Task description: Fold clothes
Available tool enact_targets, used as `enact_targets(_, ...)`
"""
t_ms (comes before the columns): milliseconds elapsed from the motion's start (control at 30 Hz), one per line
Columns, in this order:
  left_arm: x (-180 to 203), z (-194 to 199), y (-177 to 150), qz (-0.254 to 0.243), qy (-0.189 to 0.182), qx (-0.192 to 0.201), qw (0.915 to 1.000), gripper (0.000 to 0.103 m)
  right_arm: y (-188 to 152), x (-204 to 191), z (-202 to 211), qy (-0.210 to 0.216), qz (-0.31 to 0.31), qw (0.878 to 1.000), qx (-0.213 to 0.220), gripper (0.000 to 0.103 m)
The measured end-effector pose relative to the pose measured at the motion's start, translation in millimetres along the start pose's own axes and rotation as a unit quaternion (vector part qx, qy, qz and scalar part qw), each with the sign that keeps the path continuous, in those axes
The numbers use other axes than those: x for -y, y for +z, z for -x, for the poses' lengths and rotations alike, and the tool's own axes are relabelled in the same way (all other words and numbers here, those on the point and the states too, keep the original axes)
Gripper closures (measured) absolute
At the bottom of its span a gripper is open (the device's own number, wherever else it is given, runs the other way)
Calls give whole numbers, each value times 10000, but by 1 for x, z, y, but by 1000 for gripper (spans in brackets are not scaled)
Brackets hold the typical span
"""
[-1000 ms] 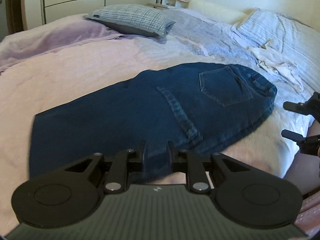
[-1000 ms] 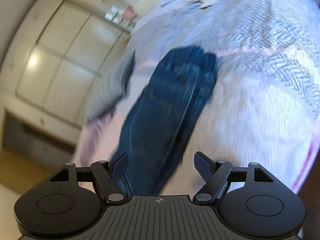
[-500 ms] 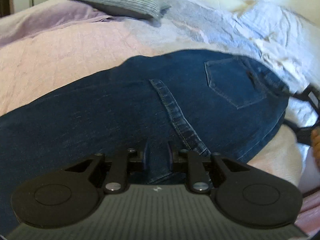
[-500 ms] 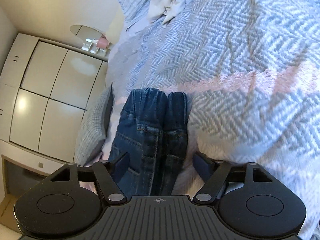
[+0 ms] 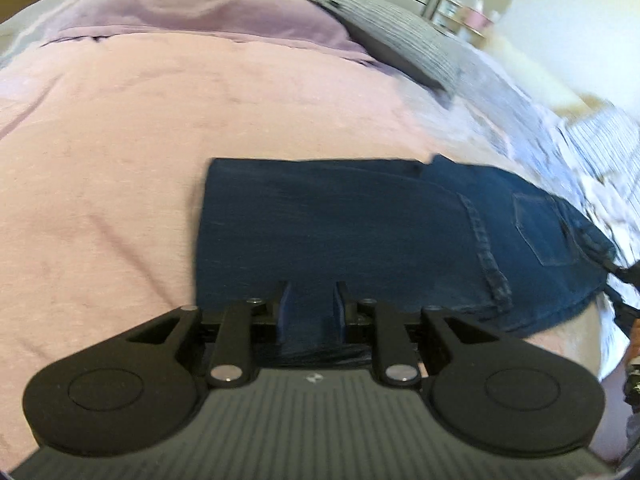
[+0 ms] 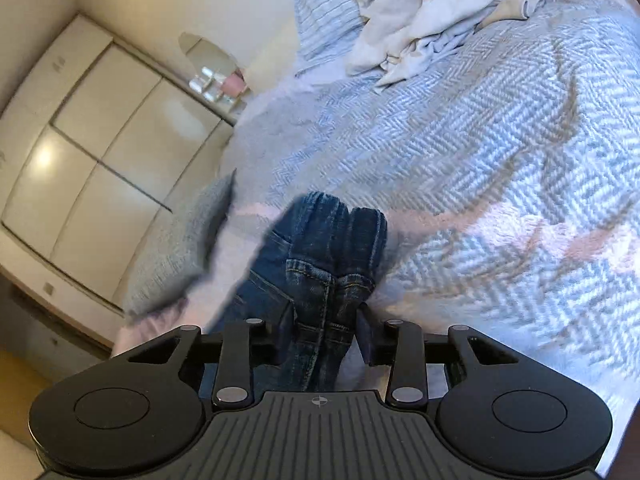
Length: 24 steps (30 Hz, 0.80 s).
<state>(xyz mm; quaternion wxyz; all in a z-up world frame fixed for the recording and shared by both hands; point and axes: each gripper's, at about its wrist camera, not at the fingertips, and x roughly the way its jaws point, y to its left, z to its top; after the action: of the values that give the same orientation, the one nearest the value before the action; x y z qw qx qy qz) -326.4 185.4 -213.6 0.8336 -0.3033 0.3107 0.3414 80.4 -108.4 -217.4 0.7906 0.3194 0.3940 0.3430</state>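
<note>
Dark denim jeans [image 5: 360,236] on pink bedspread [image 5: 120,160], halfway folded. Left gripper [image 5: 311,304] pinching leg fabric, 6 o'clock; right gripper [image 6: 324,320], just closing, straddling waistband. Next, probably: joint lift, fold over.

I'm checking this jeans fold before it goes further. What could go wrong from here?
The right gripper has just been closing around the bunched waistband of the jeans; its pads may catch only some layers, so the rest could sag. The left gripper sits over the near edge with denim between its fingers, possibly a shallow hold that could slip. Uneven lifting may skew the fold.
</note>
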Motion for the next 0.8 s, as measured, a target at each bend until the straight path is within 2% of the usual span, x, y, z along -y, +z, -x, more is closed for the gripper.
enact_targets(67,-2,-1,2,39,-121,14,9999,86,2,-5,-2,60,5,10000,0,65)
enact_targets(167,-3,-3,4,77,-349,4,9994,86,6,13,-19,-453,-345,9977,-362,64)
enact_targets(300,-8,-4,3,114,-415,-47,9991,86,-1,40,-26,-243,-651,9968,-403,62)
enact_targets(467,-26,2,0,404,-348,-42,9986,86,3,41,-9,-169,-943,9950,-287,55)
enact_targets(633,-38,0,-5,501,-338,-86,9981,86,14,48,-19,71,-1138,9930,-319,55)
enact_targets(667,-38,0,-5,491,-336,-72,9982,86,16,46,-23,37,-1088,9935,-346,55)
enact_targets(733,-38,0,-6,481,-328,-55,9983,86,15,33,-23,-103,-554,9977,-384,56)
enact_targets(800,-38,0,-7,488,-327,-48,9983,86,12,18,-21,-333,98,9987,-366,66)
